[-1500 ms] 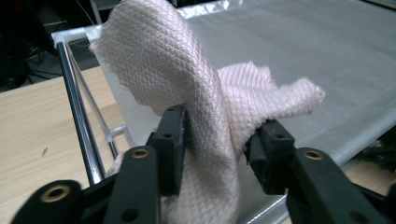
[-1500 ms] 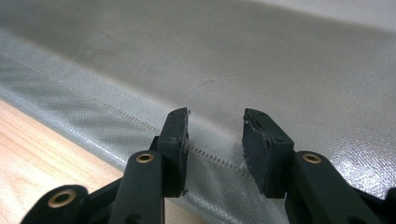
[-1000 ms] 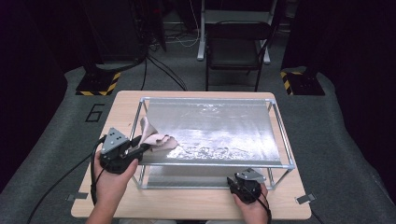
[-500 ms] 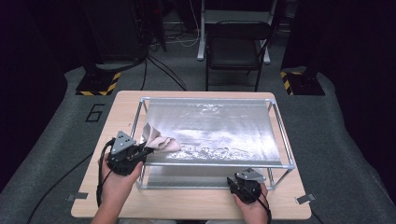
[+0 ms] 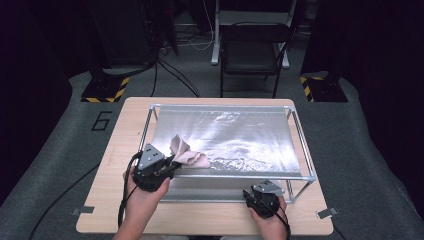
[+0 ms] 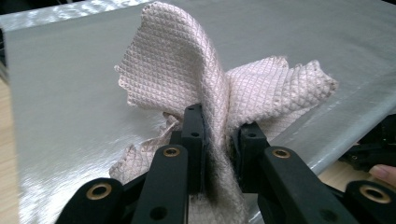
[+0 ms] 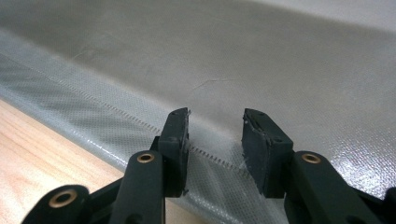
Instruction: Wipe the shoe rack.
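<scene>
floor: grey carpet (image 5: 55, 165) | chair (image 5: 252, 52) behind wooden table (image 5: 125, 125) | room: dark

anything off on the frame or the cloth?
Nothing damaged. The pink cloth is bunched and crumpled in the left gripper at the silver sheet's near-left corner. The sheet's near half looks wrinkled. The right gripper is open.

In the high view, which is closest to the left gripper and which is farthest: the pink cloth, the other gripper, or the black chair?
Starting from the left gripper:
1. The pink cloth, pinched in its jaws on the silver sheet's near left part.
2. The right gripper, at the table's near edge, off to the right.
3. The black chair, on the floor beyond the table's far edge.
</scene>
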Available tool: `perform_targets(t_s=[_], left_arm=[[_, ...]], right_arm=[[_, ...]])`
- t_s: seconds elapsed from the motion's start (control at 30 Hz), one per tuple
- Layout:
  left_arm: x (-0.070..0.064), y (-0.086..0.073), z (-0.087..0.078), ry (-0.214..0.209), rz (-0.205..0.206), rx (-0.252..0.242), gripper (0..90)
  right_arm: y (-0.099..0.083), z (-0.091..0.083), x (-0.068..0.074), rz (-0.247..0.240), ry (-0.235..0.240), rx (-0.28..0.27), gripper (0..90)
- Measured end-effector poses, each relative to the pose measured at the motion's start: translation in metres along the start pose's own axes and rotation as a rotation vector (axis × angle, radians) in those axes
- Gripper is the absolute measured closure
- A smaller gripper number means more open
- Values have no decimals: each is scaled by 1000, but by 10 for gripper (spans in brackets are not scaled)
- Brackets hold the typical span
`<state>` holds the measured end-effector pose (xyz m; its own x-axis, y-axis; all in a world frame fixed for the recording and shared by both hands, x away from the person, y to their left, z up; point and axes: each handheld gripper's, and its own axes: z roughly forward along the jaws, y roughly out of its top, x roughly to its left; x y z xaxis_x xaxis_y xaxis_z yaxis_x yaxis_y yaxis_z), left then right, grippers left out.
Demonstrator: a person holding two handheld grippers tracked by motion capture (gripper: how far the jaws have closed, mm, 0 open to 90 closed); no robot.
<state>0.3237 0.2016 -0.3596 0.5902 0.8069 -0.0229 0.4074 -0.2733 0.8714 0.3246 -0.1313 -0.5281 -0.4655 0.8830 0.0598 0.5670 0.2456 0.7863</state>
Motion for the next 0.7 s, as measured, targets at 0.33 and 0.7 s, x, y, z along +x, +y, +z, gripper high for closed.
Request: perform_targets(t_s=[0.33, 0.7], left_arm=[[8, -3, -4, 23, -2, -1, 779], [38, -14, -27, 94, -65, -8, 778]], right_arm=[[0, 0, -1, -13, -4, -5, 614], [0, 0, -1, -8, 0, -3, 614]])
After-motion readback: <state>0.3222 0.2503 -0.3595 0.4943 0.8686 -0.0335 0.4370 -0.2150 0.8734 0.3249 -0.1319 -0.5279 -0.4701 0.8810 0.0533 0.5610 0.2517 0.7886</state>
